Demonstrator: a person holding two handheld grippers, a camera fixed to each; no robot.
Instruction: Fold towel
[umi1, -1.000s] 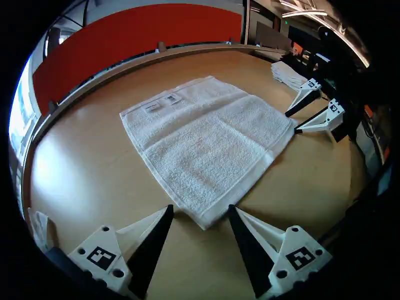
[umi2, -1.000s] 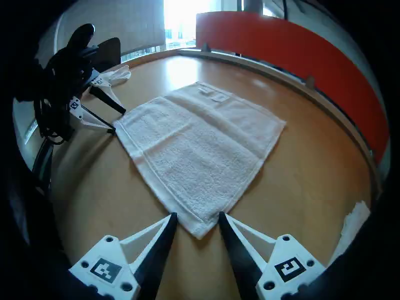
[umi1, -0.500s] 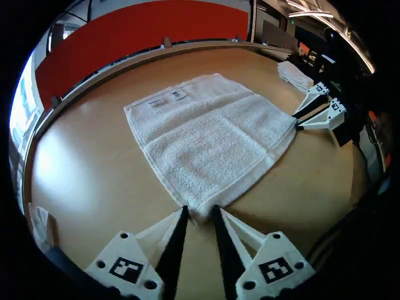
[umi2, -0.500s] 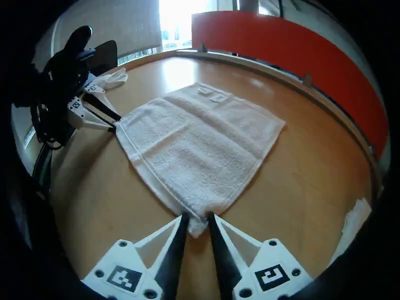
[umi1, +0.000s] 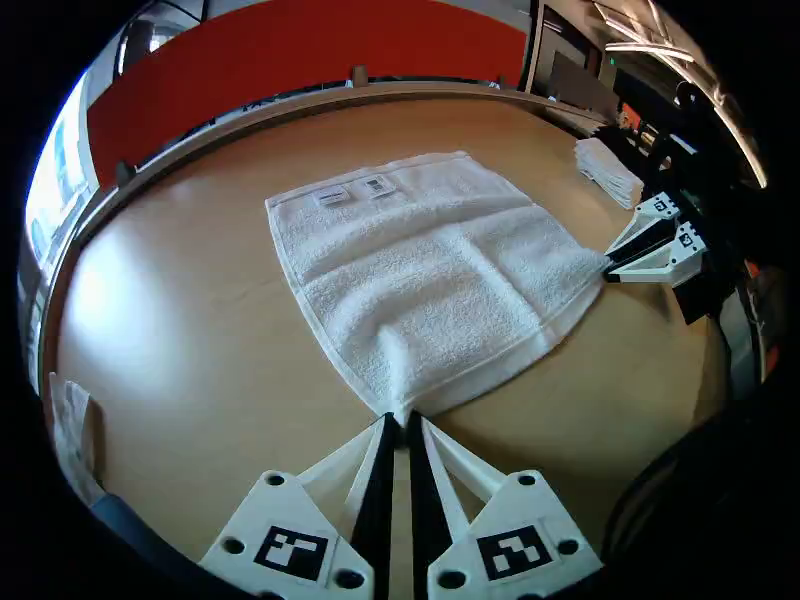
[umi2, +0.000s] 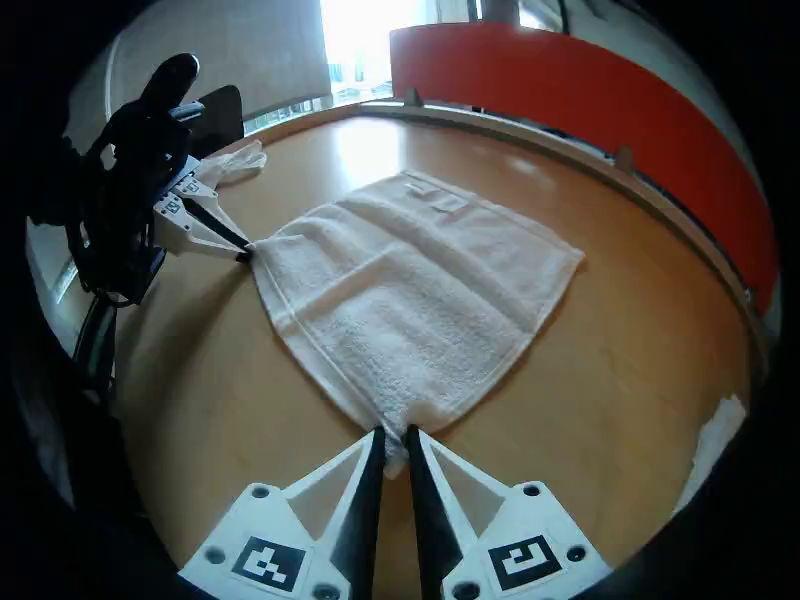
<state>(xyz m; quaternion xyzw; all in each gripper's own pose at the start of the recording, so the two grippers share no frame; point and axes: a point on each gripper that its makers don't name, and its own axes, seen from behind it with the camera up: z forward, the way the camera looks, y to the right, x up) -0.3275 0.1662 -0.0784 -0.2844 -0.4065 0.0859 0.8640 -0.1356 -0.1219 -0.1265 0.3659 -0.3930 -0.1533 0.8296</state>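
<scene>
A white terry towel (umi1: 430, 270) (umi2: 410, 290) lies spread on the round wooden table (umi1: 180, 330), two small tags near its far edge. My left gripper (umi1: 400, 420) is shut on the towel's nearest corner in the left gripper view. In the right gripper view my right gripper (umi2: 393, 440) is shut on the neighbouring corner. Each gripper also appears in the other's view, pinching its corner: the right gripper (umi1: 608, 265) at the right, the left gripper (umi2: 245, 250) at the left, held by a dark-gloved hand (umi2: 125, 170). The pinched corners are slightly lifted and bunched.
A stack of folded white towels (umi1: 610, 170) rests at the table's far right in the left gripper view. Crumpled white cloth (umi2: 235, 160) lies behind the left gripper, and a white scrap (umi2: 715, 430) sits at the table edge. An orange wall panel (umi2: 600, 100) rims the far side.
Both grippers went from open around the towel's corners to shut on them. The corners now bunch and lift, and wrinkles have formed across the towel.
</scene>
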